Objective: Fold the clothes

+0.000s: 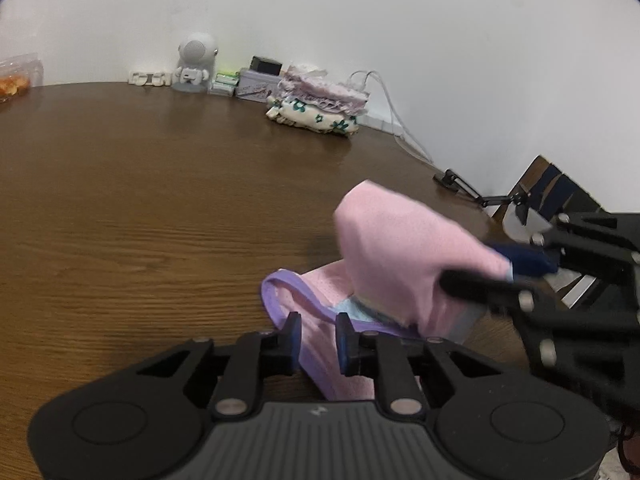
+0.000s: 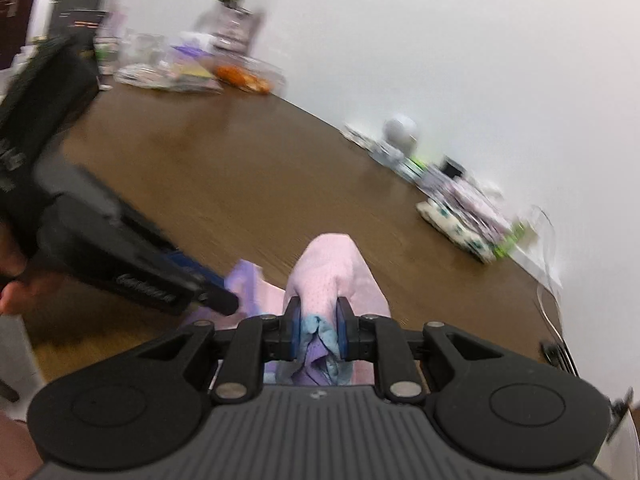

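right gripper [image 2: 318, 330] clamps pink garment [image 1: 400, 248] | left gripper [image 1: 318, 344] jaws narrowly apart astride purple hem [image 1: 280, 280], grip unclear | risk: hem slips, fold skews

Garment [image 1: 320, 308] lies on table [image 1: 140, 208] at near edge, w/ left gripper [image 1: 318, 338] over its near hem & right gripper [image 2: 318, 330] at its right, 1 flap lifted between the jaws. Folded stack [image 1: 316, 108] sits far back by wall, robot figure [image 1: 195, 62] left of it w/ small boxes [image 1: 244, 82] between. Snack container [image 1: 14, 78] at far left edge.
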### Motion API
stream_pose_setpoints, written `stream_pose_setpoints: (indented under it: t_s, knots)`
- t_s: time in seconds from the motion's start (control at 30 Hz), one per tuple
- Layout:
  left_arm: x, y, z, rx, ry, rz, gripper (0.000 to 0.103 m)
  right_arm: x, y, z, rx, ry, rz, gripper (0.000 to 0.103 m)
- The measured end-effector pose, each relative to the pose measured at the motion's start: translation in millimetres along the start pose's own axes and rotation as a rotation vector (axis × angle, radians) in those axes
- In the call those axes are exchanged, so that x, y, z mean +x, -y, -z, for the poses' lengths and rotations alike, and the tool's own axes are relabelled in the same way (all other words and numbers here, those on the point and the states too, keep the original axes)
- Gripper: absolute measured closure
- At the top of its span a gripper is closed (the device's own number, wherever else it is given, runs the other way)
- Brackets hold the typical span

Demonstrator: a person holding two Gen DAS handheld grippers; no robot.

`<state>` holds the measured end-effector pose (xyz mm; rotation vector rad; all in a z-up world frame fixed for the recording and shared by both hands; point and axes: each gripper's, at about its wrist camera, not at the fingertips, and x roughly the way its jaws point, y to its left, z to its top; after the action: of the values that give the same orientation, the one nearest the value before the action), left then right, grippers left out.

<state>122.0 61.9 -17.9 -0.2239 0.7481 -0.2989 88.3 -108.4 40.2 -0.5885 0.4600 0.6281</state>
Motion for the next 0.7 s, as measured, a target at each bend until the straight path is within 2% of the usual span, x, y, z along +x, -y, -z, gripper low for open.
stream_pose_setpoints:
  t_s: [0.13,0.27,0.3,0.37,0.43,0.47,0.53,0.63,0.7]
  knots:
    - [1.8,-7.4,3.8,-0.024,-0.007,0.017,0.088,6.2,-19.3,5.5,-0.021,0.007,-0.117,0.087]
    - [-4.4,-12.4,2.8,-0.028,-0.019,0.005,0.087,10.5,-20.4,5.0,0.026,0.019,-0.166,0.086]
    - [-7.5,-13.7,2.3,-0.027,-0.023,-0.005,0.084,12.1,-19.5,5.2,0.042,0.018,-0.183,0.086]
    - [-20.7,-20.2,1.8,-0.026,-0.016,-0.027,0.062,16.4,-17.7,6.3,0.072,0.016,-0.226,0.081]
    - [-41.4,-30.3,3.8,-0.029,0.023,-0.049,0.054,20.5,-15.6,8.4,0.104,0.019,-0.288,0.062]
    - [-50.5,-35.9,4.2,-0.043,0.043,-0.065,0.050,21.8,-14.1,9.9,0.124,0.022,-0.325,0.058]
    - [-67.7,-45.8,4.2,-0.074,0.084,-0.098,0.050,22.4,-5.5,12.5,0.194,0.026,-0.406,0.048]
    - [-81.8,-50.1,1.4,-0.092,0.128,-0.108,0.053,13.5,23.6,16.5,0.357,0.061,-0.496,0.047]
    - [-79.6,-41.0,-1.5,-0.061,0.134,-0.077,0.063,9.7,48.6,21.6,0.456,0.082,-0.493,0.047]
